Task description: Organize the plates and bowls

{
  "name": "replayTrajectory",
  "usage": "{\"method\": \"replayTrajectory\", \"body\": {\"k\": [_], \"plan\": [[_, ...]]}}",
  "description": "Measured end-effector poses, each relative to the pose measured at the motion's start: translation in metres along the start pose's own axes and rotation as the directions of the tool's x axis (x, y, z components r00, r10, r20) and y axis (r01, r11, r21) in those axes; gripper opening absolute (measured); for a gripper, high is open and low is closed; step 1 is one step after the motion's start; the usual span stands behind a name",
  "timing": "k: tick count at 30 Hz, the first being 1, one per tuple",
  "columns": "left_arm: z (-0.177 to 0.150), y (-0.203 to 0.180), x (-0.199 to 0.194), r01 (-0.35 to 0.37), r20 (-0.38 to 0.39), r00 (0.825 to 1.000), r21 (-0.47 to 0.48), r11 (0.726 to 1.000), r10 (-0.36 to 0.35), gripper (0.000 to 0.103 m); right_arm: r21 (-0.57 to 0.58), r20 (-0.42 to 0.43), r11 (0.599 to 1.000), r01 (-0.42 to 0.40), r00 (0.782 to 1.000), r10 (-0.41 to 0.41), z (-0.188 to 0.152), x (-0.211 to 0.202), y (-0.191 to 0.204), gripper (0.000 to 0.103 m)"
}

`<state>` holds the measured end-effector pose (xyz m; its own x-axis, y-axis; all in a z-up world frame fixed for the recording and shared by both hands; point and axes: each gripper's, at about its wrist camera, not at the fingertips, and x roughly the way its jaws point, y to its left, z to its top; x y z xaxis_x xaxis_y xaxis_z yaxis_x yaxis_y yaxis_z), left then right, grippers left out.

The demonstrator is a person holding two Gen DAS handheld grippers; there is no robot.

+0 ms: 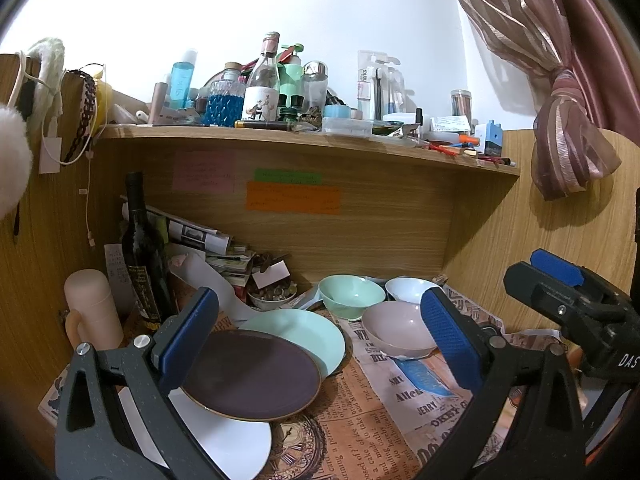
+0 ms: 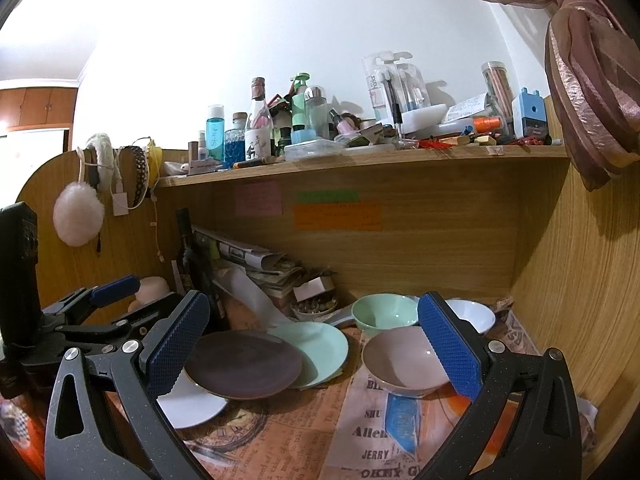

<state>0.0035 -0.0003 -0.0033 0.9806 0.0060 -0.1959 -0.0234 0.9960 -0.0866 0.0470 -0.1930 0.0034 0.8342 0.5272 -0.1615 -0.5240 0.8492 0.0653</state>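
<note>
Left wrist view: we see our left gripper (image 1: 320, 336) with its blue ribbed pads spread wide and nothing between them, held low over the desk and aimed at the wooden back panel. Below it lie three overlapping plates: a flat white round plate (image 1: 224, 440) nearest us, a matte dark purple round plate with a thin brown rim (image 1: 252, 372) resting on it and tilted slightly, and a glossy mint-green round plate (image 1: 308, 336) partly under the purple one's far edge. Their overlap runs diagonally from near left to far right. To the right sit three smooth bowls, mouths up: a pale pink bowl (image 1: 396, 328), a mint-green bowl (image 1: 350, 294) behind it and a white bowl (image 1: 408, 289) beside that. All rest on vintage newspaper-print paper (image 1: 360, 432). Our right gripper (image 1: 560, 276) shows at the right edge; we cannot tell its state here.

Right wrist view: our right gripper (image 2: 316, 344) is likewise spread and empty, level with the desk, framing the purple plate (image 2: 244, 364) and pink bowl (image 2: 400, 364). A dark glass wine bottle (image 2: 190, 260) stands upright at the back left.
</note>
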Motion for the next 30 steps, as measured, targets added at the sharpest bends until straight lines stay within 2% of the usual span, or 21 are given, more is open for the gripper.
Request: {"method": "replayTrajectory", "body": {"k": [10,15,18,22,26,28,30], "plan": [[-0.005,0.005,0.004,-0.007,-0.014,1.000,-0.005,1.000,0.007,0.103,-0.004,-0.008,1.000,0.008,1.000,-0.008,-0.002,0.005,-0.001,0.103],[-0.015,0.021,0.021,-0.021,-0.084,0.996,-0.012,1.000,0.020,0.103,-0.011,-0.073,1.000,-0.001,0.997,0.000,-0.011,0.025,0.000,0.103],[-0.022,0.036,0.028,-0.054,-0.127,0.991,-0.017,0.998,0.051,0.103,-0.004,-0.115,1.000,-0.014,0.993,0.014,-0.020,0.039,-0.001,0.103],[-0.032,0.057,0.037,-0.119,-0.184,0.976,0.010,0.993,0.119,0.103,0.021,-0.150,0.999,-0.033,0.988,0.036,-0.035,0.056,-0.003,0.103],[-0.041,0.079,0.048,-0.149,-0.247,0.958,0.019,0.989,0.149,0.101,0.017,-0.234,0.997,-0.071,0.970,0.073,-0.048,0.080,-0.001,0.103],[-0.044,0.090,0.054,-0.162,-0.276,0.947,0.023,0.987,0.162,0.098,0.010,-0.263,0.998,-0.067,0.963,0.068,-0.054,0.091,0.003,0.103],[-0.046,0.100,0.060,-0.178,-0.303,0.936,0.032,0.984,0.179,0.089,0.009,-0.290,0.997,-0.071,0.954,0.071,-0.060,0.101,0.005,0.103]]}}
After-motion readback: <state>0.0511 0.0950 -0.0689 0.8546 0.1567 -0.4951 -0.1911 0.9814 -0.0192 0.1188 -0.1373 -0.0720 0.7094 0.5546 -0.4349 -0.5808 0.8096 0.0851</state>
